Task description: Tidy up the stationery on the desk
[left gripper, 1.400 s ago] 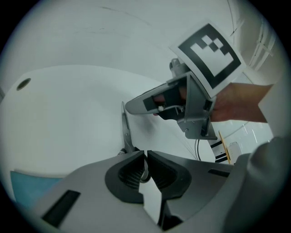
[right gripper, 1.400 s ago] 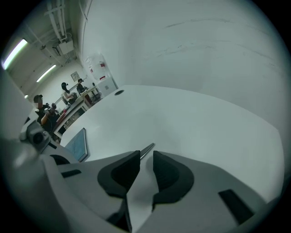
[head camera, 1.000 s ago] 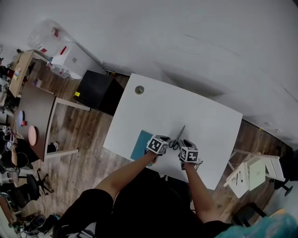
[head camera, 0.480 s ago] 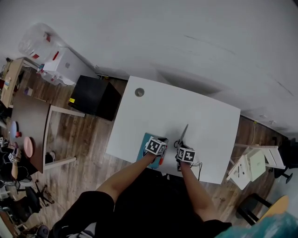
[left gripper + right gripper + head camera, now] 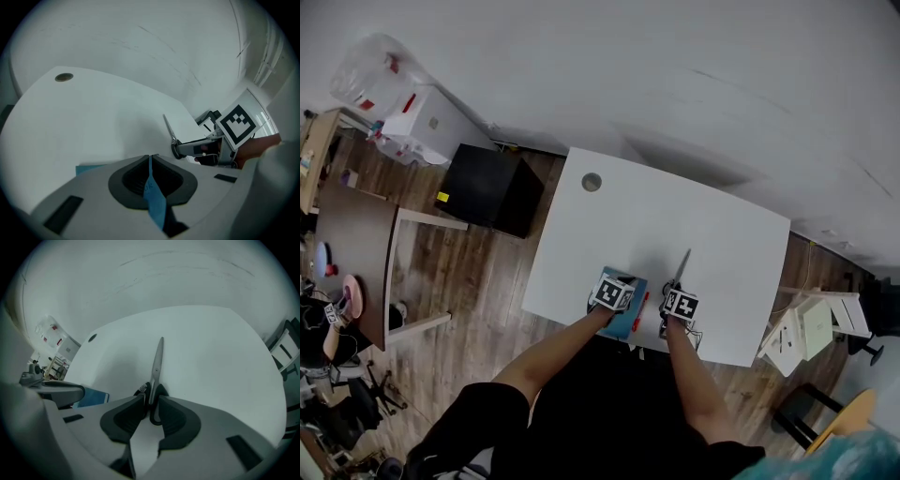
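Observation:
On the white desk (image 5: 609,225) my left gripper (image 5: 612,286) is shut on a thin blue notebook (image 5: 628,317) near the front edge. In the left gripper view the notebook's blue edge (image 5: 154,201) runs up between the pads of that gripper (image 5: 150,159). Just to the right, my right gripper (image 5: 680,295) points steeply down over the black handles of silver scissors (image 5: 682,265). The scissors' blade (image 5: 157,359) lies on the desk and points away. The jaws of the right gripper (image 5: 150,401) have just been opening slightly, and the handles are still wedged between the pads.
A round cable hole (image 5: 592,181) sits at the desk's far left corner. On the floor to the left stand a black box (image 5: 487,187) and a wooden table (image 5: 356,234). White furniture (image 5: 806,333) stands off the desk's right front corner. The front edge is close to both grippers.
My left gripper has moved right along the front edge with the blue notebook, closer to the scissors. My right gripper has tipped further down and sunk over the scissors' handles.

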A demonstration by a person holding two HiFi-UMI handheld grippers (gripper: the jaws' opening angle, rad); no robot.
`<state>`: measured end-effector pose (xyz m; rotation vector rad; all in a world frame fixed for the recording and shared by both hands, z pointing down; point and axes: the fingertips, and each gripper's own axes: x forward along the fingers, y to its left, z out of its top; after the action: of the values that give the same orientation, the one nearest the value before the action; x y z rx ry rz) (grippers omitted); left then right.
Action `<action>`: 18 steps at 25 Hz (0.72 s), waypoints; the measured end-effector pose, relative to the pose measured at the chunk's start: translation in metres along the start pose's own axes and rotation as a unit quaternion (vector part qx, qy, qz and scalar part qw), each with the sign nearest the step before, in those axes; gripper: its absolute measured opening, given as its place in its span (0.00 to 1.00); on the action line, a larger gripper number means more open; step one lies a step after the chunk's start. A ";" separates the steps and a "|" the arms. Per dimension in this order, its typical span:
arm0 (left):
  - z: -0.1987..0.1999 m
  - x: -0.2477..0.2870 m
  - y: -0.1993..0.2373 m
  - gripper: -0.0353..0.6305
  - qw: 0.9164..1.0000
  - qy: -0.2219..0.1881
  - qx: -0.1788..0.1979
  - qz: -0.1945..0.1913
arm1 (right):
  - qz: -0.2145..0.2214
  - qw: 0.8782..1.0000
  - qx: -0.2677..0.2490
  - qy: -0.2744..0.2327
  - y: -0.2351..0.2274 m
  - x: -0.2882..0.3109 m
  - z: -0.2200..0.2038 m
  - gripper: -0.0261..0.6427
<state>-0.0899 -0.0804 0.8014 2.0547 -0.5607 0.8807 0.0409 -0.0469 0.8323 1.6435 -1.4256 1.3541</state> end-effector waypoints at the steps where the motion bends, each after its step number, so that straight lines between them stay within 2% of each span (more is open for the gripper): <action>1: -0.003 0.000 0.000 0.09 1.000 0.003 0.001 -0.002 | -0.007 1.000 -0.002 0.003 0.000 0.001 0.001 0.20; 7: -0.025 -0.002 -0.009 0.09 1.000 0.016 0.009 -0.018 | -0.014 1.000 -0.012 -0.002 -0.003 -0.002 -0.001 0.18; 13: -0.045 -0.008 -0.009 0.09 0.999 0.022 0.011 -0.033 | 0.007 0.999 0.032 -0.033 0.007 -0.022 -0.012 0.18; 18: -0.060 -0.005 -0.015 0.09 0.998 0.026 0.018 -0.045 | 0.021 0.998 0.043 -0.049 0.019 -0.043 -0.042 0.18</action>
<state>-0.1064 -0.0219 0.8158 2.0657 -0.4227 0.8945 0.0128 0.0009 0.8018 1.7665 -1.4826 1.3935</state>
